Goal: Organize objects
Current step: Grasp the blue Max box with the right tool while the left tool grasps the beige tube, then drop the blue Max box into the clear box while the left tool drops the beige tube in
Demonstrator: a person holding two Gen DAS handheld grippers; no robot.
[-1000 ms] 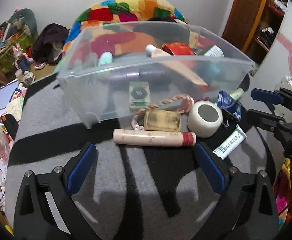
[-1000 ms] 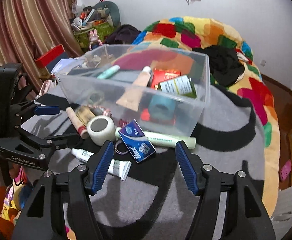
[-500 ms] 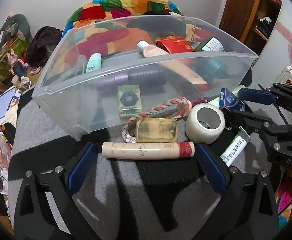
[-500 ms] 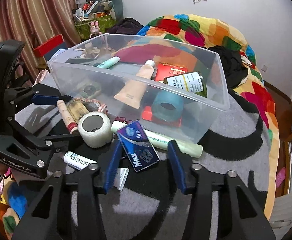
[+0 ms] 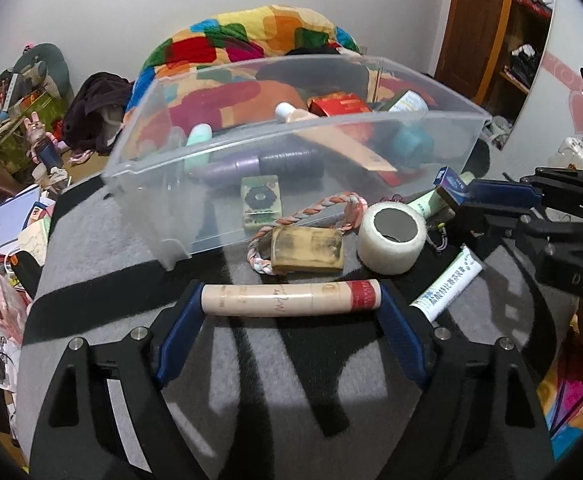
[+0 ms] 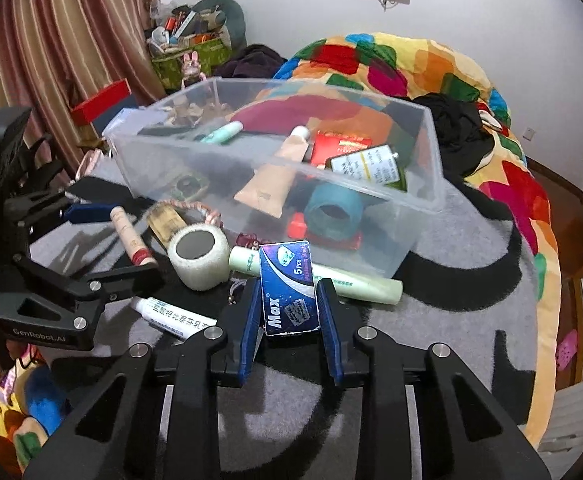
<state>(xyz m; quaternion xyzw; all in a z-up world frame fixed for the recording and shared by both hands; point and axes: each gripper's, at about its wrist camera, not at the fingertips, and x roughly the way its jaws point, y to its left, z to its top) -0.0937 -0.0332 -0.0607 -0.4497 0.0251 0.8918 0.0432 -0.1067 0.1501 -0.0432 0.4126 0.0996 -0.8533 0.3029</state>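
My right claw (image 6: 289, 308) is closing around the blue "Max" box (image 6: 289, 286), its pads now hard against the box's two long sides, where a second ago they stood wide with the box lying free ahead of them. My left claw (image 5: 291, 300) is also closing, still wide, its blue pads at either end of the cream tube (image 5: 291, 299) with the red band, a tube that lay well ahead of the claw a second ago. Both hands have dropped onto their targets, so I judge two pickups are under way at once and the lift toward the clear plastic bin (image 6: 431, 184) is next. The box is a small flat carton, dark blue with white lettering, lying across a pale green tube (image 6: 355, 280) just in front of the bin wall. The cream tube lies crosswise on the grey and black blanket (image 5: 251, 380), beside a worn tan block (image 5: 307, 249), a braided rope (image 5: 323, 206) and a white tape roll (image 5: 391, 238). A white ointment tube (image 5: 447, 280) lies between the two claws. The bin already holds a teal tape roll (image 6: 333, 214), a red box (image 6: 343, 144) and a beige tube (image 6: 279, 180).
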